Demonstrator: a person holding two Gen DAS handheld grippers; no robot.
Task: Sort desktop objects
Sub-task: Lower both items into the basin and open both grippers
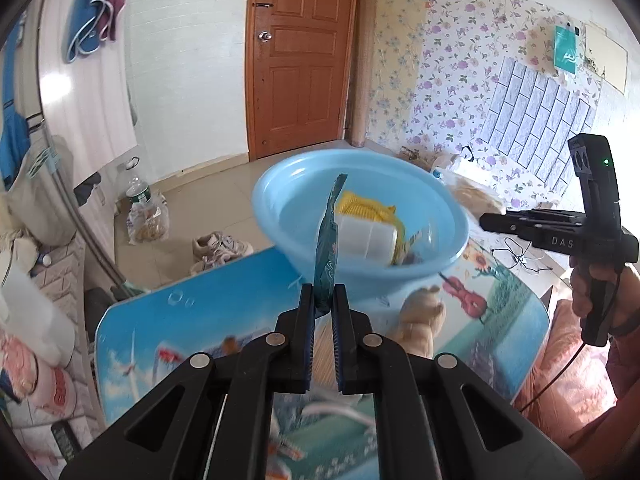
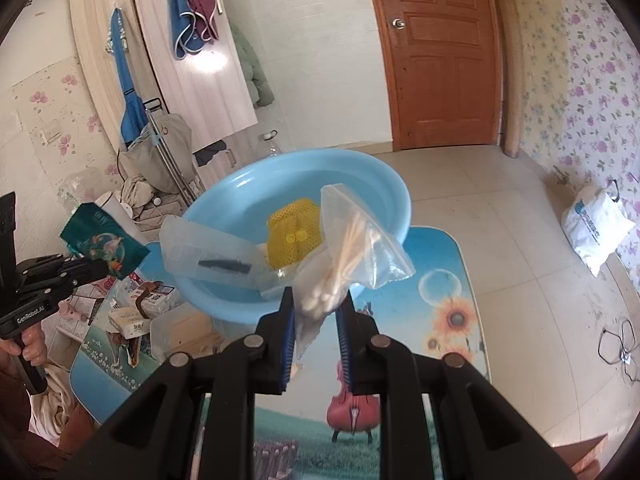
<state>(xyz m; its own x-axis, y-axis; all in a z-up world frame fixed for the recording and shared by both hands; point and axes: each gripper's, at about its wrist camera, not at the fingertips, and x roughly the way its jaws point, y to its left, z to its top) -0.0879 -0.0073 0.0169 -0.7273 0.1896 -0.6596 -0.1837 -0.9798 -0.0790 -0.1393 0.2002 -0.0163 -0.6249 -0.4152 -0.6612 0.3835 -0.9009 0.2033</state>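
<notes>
My left gripper (image 1: 323,294) is shut on a thin teal sachet (image 1: 329,240) that stands edge-on in front of the light-blue basin (image 1: 296,184). In the right wrist view the same sachet (image 2: 105,245) shows its printed face, held by the left gripper (image 2: 102,270) left of the basin (image 2: 240,176). My right gripper (image 2: 320,296) is shut on a clear zip bag of cotton swabs (image 2: 352,236), close to the basin's near rim. Inside the basin lie a yellow mesh item (image 2: 296,232), a clear packet with a black piece (image 2: 216,258) and a white box (image 1: 366,240).
The basin stands on a small picture-printed table (image 2: 448,280). Small boxes (image 2: 138,304) and a clear plastic container (image 2: 180,332) sit on its left part. Beyond are a tiled floor, shoes (image 1: 218,246), a white bag (image 2: 596,232) and a wooden door (image 1: 298,56).
</notes>
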